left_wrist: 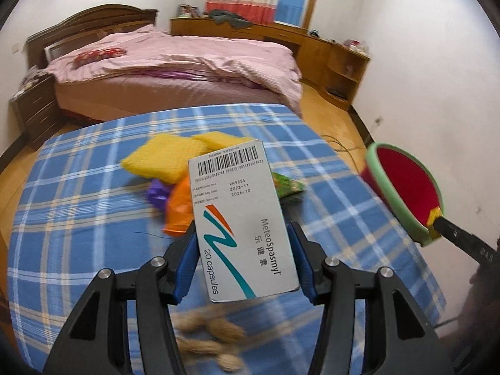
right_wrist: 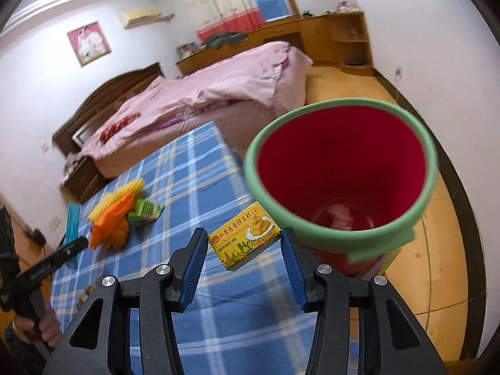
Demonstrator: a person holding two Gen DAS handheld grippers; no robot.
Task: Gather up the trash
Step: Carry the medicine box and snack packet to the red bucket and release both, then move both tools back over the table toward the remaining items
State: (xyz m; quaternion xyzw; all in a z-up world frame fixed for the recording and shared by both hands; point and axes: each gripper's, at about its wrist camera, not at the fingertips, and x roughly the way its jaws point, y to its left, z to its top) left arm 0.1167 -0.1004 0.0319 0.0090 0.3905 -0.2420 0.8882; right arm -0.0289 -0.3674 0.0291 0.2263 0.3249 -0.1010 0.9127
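My left gripper point(left_wrist: 243, 262) is shut on a white medicine box point(left_wrist: 240, 212), held up over the blue plaid table point(left_wrist: 78, 218). My right gripper point(right_wrist: 243, 259) is shut on a yellow green bean cake box point(right_wrist: 247, 234), held at the table's right edge beside the bin. The red bin with a green rim point(right_wrist: 256, 156) stands just past that edge and has something pale at its bottom. In the left wrist view the bin point(left_wrist: 406, 184) is at the right. The right gripper's dark finger point(left_wrist: 453, 234) is by the bin's rim there.
More trash lies on the table: yellow packs point(left_wrist: 159, 162), an orange bag point(left_wrist: 179, 209), a purple wrapper point(left_wrist: 157, 193), a green wrapper point(left_wrist: 287, 184) and peanuts point(left_wrist: 212, 334) near me. A pink bed point(left_wrist: 187, 59) and wooden cabinets point(left_wrist: 340, 59) stand beyond.
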